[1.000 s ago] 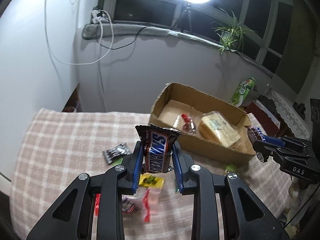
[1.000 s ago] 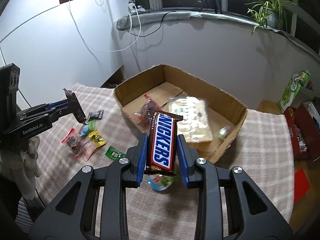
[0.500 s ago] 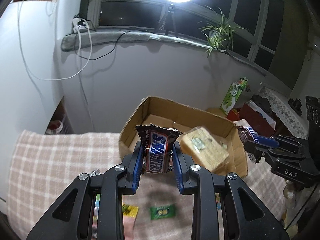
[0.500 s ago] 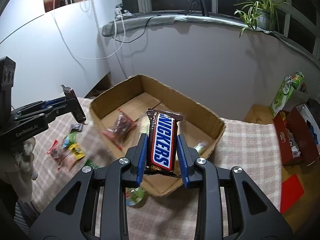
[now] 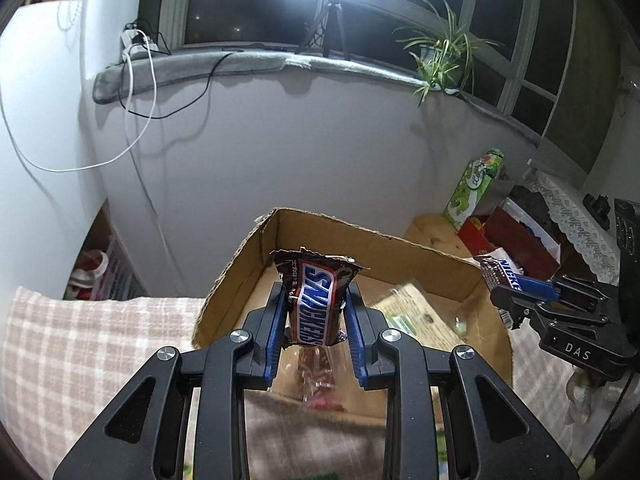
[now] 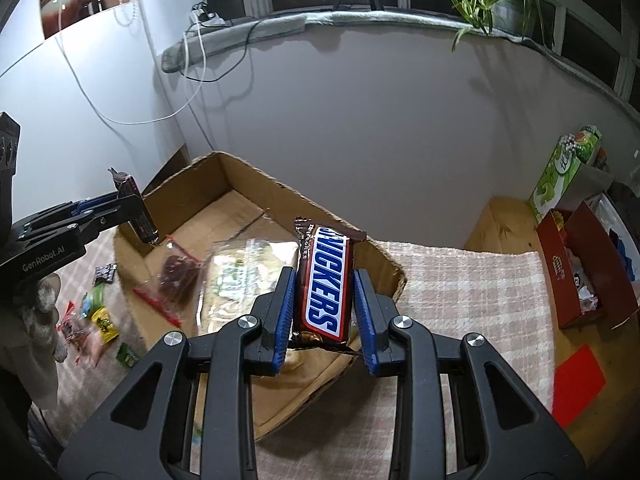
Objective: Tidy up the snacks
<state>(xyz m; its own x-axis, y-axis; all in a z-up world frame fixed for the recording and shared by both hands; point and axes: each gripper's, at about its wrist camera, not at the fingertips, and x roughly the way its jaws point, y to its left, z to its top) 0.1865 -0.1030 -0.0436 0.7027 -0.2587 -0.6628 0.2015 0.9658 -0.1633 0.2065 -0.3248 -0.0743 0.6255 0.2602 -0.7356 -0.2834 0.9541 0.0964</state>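
Observation:
My left gripper (image 5: pixel 314 312) is shut on a small Snickers bar (image 5: pixel 316 300), held upright above the near left part of the open cardboard box (image 5: pixel 240 272). My right gripper (image 6: pixel 324 300) is shut on a larger Snickers bar (image 6: pixel 328 280) over the box's (image 6: pixel 224 176) near right corner. Each gripper shows in the other's view: the right gripper (image 5: pixel 508 292) at the box's right edge, the left gripper (image 6: pixel 136 216) at its left wall. Inside the box lie a clear packet of dark red snacks (image 6: pixel 176 276) and a pale wrapped biscuit pack (image 6: pixel 240 272).
Several small candy packets (image 6: pixel 92 316) lie on the checked cloth (image 6: pixel 460 292) left of the box. A green carton (image 6: pixel 564 168) and a red box (image 6: pixel 580 264) stand at the right on a wooden surface. A grey wall rises just behind the cardboard box.
Both grippers, still holding their Snickers bars, have moved forward from over the loose candies on the cloth to above the cardboard box.

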